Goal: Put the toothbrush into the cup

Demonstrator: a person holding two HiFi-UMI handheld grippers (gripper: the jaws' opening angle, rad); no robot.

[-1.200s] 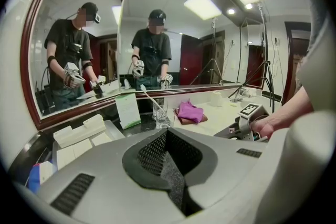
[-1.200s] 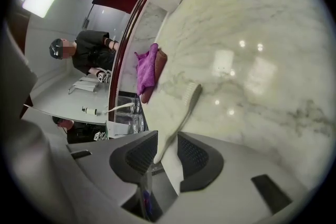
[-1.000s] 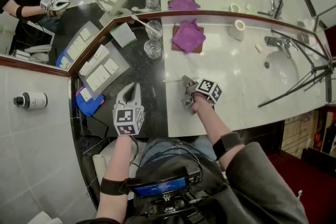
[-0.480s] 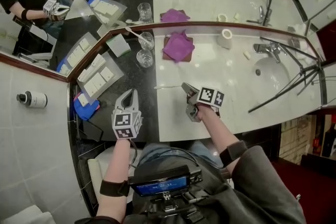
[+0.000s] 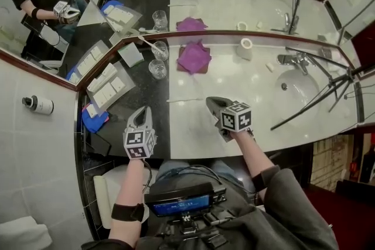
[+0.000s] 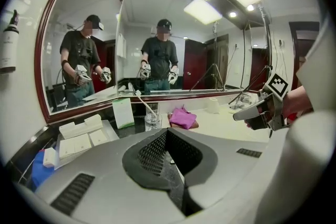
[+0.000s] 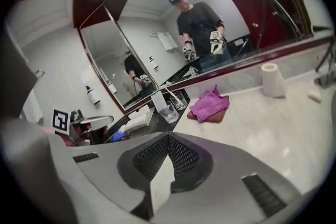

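A thin white toothbrush [image 5: 183,100] hangs level over the white counter, pointing left from my right gripper [image 5: 209,100]. The jaws have just been closing and now stand shut on its handle, which shows as a white strip [image 7: 161,183] between the pads. An empty glass cup [image 5: 157,69] stands on the black counter strip to the far left of it. Behind that, a second glass [image 5: 157,50] holds another toothbrush. My left gripper [image 5: 142,111] hovers over the black strip, shut and holding nothing.
A purple cloth [image 5: 193,57] lies on a brown mat beside the glasses. Further right are a paper roll [image 5: 245,47], the tap [image 5: 290,60] and the sink [image 5: 302,85], with tripod legs [image 5: 316,99] across it. A tray of white packets [image 5: 108,84] sits left.
My right gripper has shut on the toothbrush, rolled over and risen from the counter with it. My left gripper has drifted a little.
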